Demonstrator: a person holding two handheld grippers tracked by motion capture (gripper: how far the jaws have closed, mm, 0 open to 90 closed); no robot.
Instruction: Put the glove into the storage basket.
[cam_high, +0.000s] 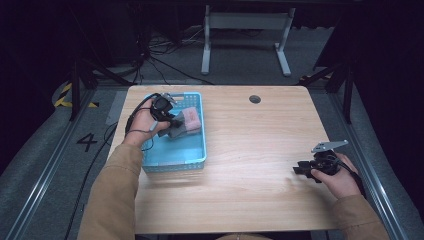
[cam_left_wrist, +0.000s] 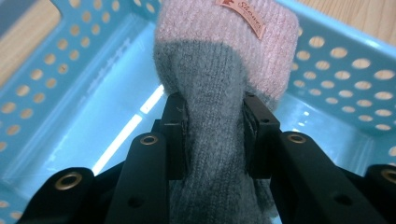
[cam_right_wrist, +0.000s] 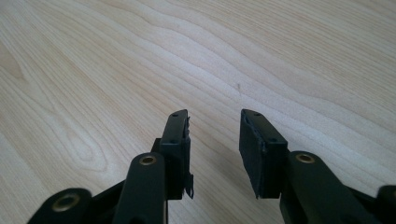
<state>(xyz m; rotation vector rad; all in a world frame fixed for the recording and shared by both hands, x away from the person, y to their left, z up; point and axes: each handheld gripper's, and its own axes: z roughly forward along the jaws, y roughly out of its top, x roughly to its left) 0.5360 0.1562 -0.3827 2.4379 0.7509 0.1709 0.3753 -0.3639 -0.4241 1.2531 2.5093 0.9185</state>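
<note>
Between our left tool's (cam_left_wrist: 215, 135) black jaws a grey-and-pink knit sock (cam_left_wrist: 219, 93) is clamped by its grey part, its length running straight away from us, pink cuff farthest, over the blue perforated basket (cam_left_wrist: 336, 70). From the high view, the basket (cam_high: 200, 160) sits at the worktop's (cam_high: 250, 150) left; our right tool (cam_high: 300, 169) hovers open, holding nothing, over bare wood near the right edge.
</note>
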